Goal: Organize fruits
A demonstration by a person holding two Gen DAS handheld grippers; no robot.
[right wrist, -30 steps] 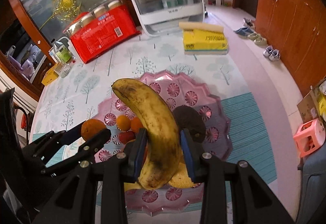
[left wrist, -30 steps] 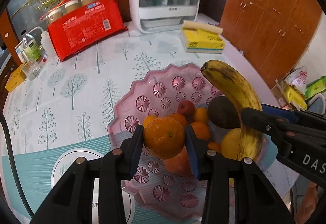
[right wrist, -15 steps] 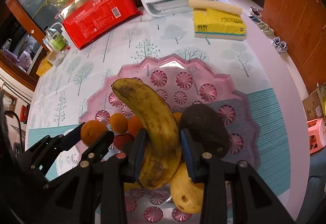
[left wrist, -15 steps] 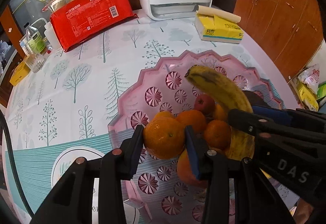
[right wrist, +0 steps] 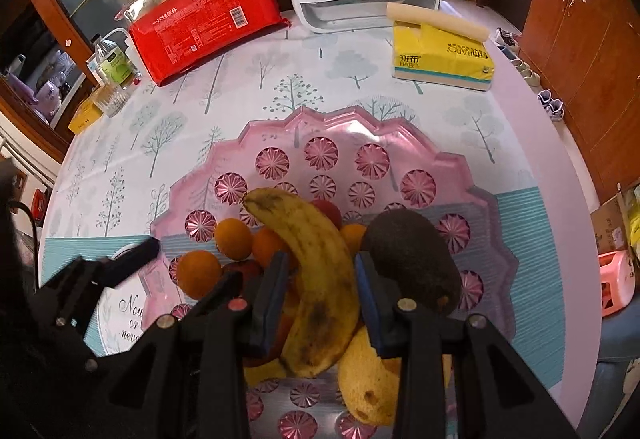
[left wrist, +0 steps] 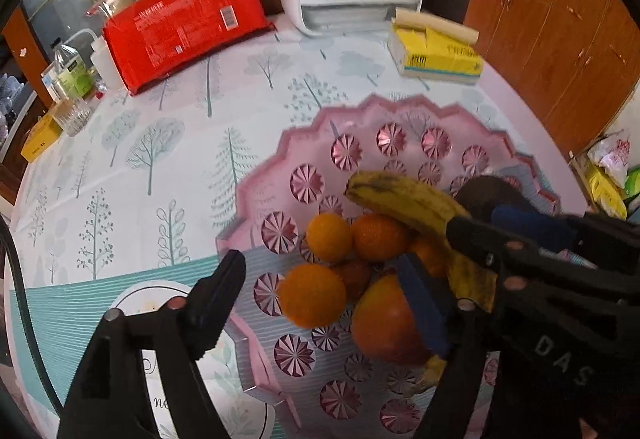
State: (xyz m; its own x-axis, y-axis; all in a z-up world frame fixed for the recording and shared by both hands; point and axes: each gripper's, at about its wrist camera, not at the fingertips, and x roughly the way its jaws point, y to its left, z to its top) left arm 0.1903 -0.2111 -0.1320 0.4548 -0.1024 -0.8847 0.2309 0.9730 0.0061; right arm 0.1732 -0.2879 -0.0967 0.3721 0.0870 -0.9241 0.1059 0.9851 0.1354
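Kitchen-ish room with wooden cabinets, and a table (left wrist: pixel 168 143) under a tree-print cloth. From the left wrist cam, my left gripper (left wrist: pixel 320 295) has just been opening, jaws spread wide, and the orange (left wrist: pixel 312 295) sits loose between them on the pink tray (left wrist: pixel 328 127), pads clear of it. It's round and firm, so I reckon it could roll against the other small oranges. The right gripper's fingers poke in from the right with the banana.

Over on the right wrist cam, the right gripper (right wrist: pixel 320 287) is clamped on the banana (right wrist: pixel 316 263) around its middle, low over the tray beside a dark avocado (right wrist: pixel 412 251). That banana looks spotty and ripe, so probably soft. I'd go easy on squeeze and hold mid-body, not the tip.
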